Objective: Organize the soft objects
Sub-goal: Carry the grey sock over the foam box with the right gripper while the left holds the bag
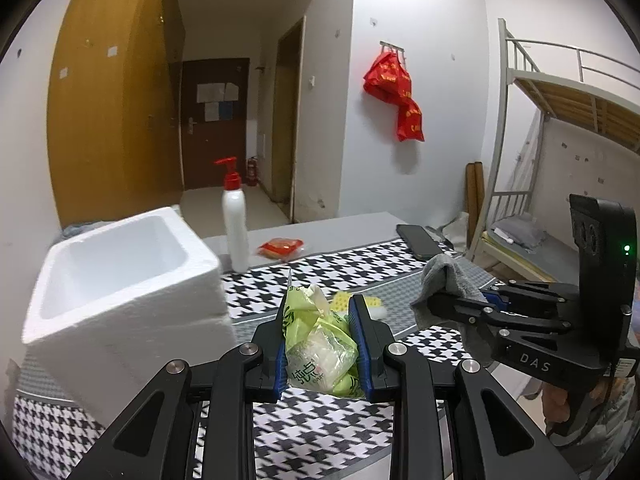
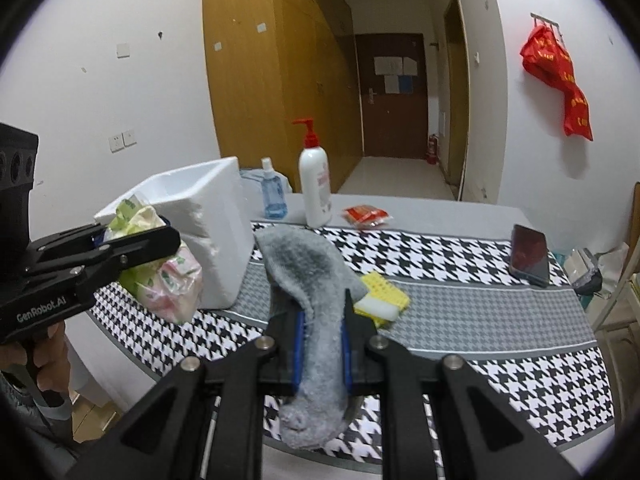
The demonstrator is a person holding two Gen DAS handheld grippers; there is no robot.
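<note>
The left hand-held gripper (image 1: 320, 344) is clamped on a green tissue pack (image 1: 320, 348), its blue pads pressing the crinkled wrapper from both sides. The pack is held above the desk (image 1: 360, 264), just to the 3 o'clock side of the white foam box (image 1: 120, 292), whose open top shows at 9 o'clock in the left wrist view.

The right hand-held gripper (image 2: 322, 344) is clamped on a grey sock (image 2: 312, 292). The sock runs between the fingers, its toe drooping toward 6 o'clock and its upper part fanning out toward 12 o'clock. In the left wrist view that gripper sits at 3 o'clock, with the sock bunched at its tips.

On the desk's houndstooth cloth (image 2: 500, 360), a yellow sponge (image 2: 384, 296) lies just beyond the sock toward 1 o'clock. A white pump bottle (image 2: 316, 184) with a red top stands at 12 o'clock, a small blue bottle (image 2: 274, 196) at its 9 o'clock side next to the foam box, and a red packet (image 2: 366, 214) at its 3 o'clock side. A dark phone (image 2: 530, 254) lies at 2 o'clock near the desk's far edge.
</note>
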